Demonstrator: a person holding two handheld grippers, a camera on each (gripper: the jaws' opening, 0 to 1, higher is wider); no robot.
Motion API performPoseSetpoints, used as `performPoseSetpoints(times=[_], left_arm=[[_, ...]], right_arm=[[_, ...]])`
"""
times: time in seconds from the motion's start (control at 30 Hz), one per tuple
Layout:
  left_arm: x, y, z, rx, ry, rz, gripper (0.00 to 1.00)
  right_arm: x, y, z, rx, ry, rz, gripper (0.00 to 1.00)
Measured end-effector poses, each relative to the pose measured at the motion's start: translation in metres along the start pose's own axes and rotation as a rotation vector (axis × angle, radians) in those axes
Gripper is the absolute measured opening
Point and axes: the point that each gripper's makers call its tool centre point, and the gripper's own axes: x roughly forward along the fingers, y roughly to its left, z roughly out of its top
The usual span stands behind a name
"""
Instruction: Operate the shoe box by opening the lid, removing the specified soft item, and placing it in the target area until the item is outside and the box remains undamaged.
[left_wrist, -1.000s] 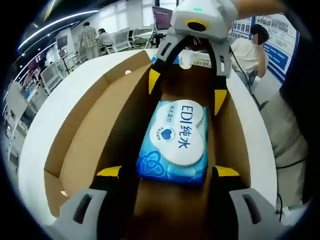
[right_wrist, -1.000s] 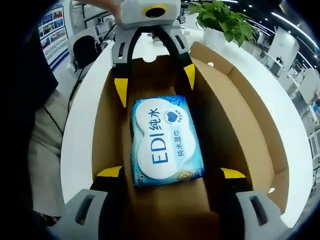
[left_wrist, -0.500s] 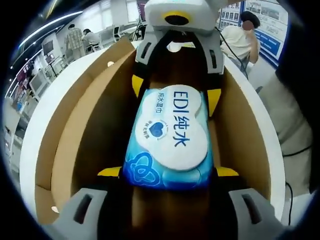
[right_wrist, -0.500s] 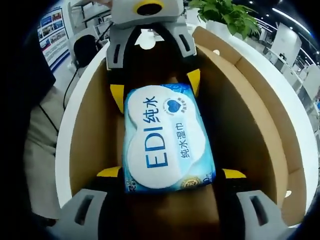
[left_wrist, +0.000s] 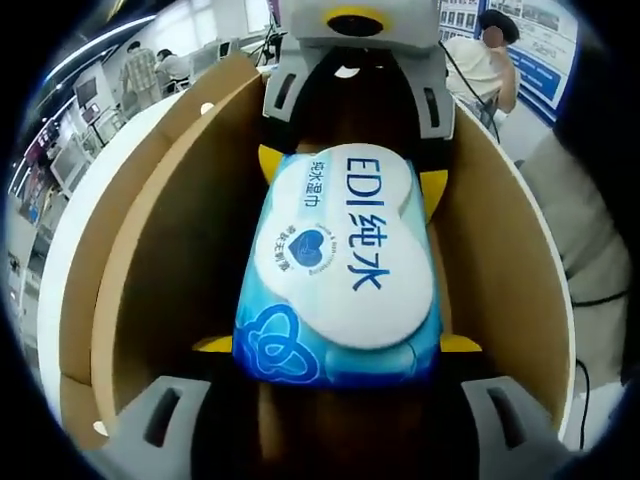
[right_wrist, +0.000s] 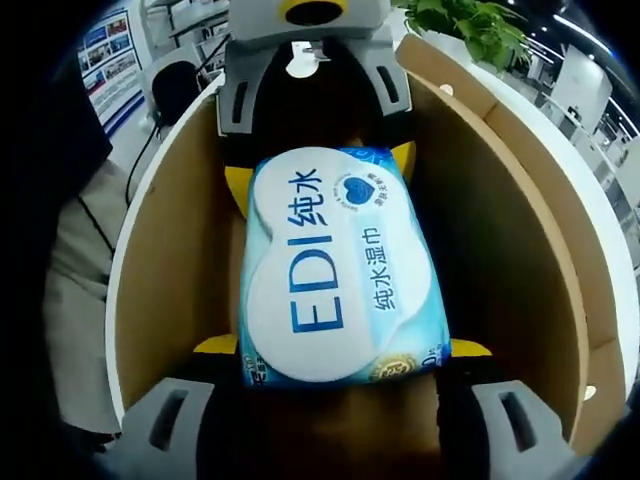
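A blue and white wet-wipe pack (left_wrist: 340, 270) (right_wrist: 335, 270) sits inside the open brown shoe box (left_wrist: 170, 250) (right_wrist: 500, 230), its printed face towards both cameras. My two grippers face each other along the box. The left gripper (left_wrist: 338, 343) is open, its yellow-tipped jaws flanking the pack's near end. At the pack's other end the right gripper (left_wrist: 350, 175) also stands open. In the right gripper view the right gripper (right_wrist: 342, 347) brackets one end and the left gripper (right_wrist: 320, 172) the other. The pack hides most of the yellow tips.
The box stands on a white table (left_wrist: 70, 220) (right_wrist: 605, 230). A person (left_wrist: 590, 230) (right_wrist: 70, 250) stands close by the box's long side. A potted plant (right_wrist: 480, 25) is behind the box; desks and people (left_wrist: 150, 70) fill the room beyond.
Both grippers have closed in on each other along the box. The pack now looms larger in both views and covers the jaw tips. Jaw spacing looks unchanged.
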Motion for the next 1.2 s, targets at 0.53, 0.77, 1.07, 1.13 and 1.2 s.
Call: performPoseSetpoints(times=[0.53, 0.77, 1.07, 1.13, 1.2], left_arm=[[-0.01, -0.003, 0.005, -0.027, 0.018, 0.021, 0.71], [-0.021, -0.008, 0.007, -0.023, 0.011, 0.033, 0.71], [-0.042, -0.005, 0.013, -0.019, -0.013, 0.095, 0.7], [-0.048, -0.003, 0.017, -0.01, -0.018, 0.115, 0.7], [-0.053, -0.004, 0.019, -0.01, -0.026, 0.122, 0.7]], right_arm=[[-0.013, -0.001, 0.004, -0.015, 0.016, 0.0, 0.7], [-0.02, 0.003, 0.011, -0.02, -0.008, -0.008, 0.69], [-0.038, -0.001, 0.027, -0.074, -0.022, -0.054, 0.69], [-0.044, -0.004, 0.031, -0.085, -0.026, -0.07, 0.69], [-0.05, -0.004, 0.035, -0.091, -0.036, -0.072, 0.69]])
